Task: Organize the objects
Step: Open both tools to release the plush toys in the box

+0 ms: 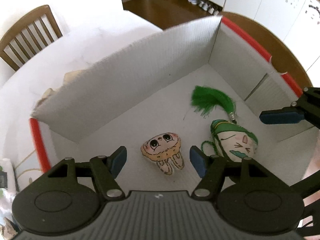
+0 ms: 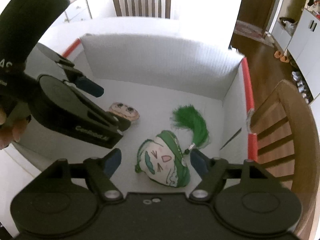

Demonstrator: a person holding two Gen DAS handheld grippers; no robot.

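A white cardboard box (image 1: 140, 76) with red edge strips holds two small plush charms. A tan cookie-faced charm (image 1: 162, 149) lies on the box floor, straight ahead between the fingers of my open, empty left gripper (image 1: 159, 160). A white-faced charm with a green hood (image 1: 236, 143) and a green tassel (image 1: 210, 100) lies to its right. In the right wrist view the green charm (image 2: 166, 162) lies between the fingers of my open, empty right gripper (image 2: 156, 162). The tan charm (image 2: 125, 111) is partly hidden there behind the left gripper's body (image 2: 76, 108).
The box (image 2: 160, 60) sits on a white table (image 1: 80, 46). Wooden chairs stand at the far side (image 2: 142, 2) and at the right (image 2: 284, 132). Packets lie at the left table edge (image 1: 6, 172). A blue finger pad of the right gripper (image 1: 280, 117) shows at the right.
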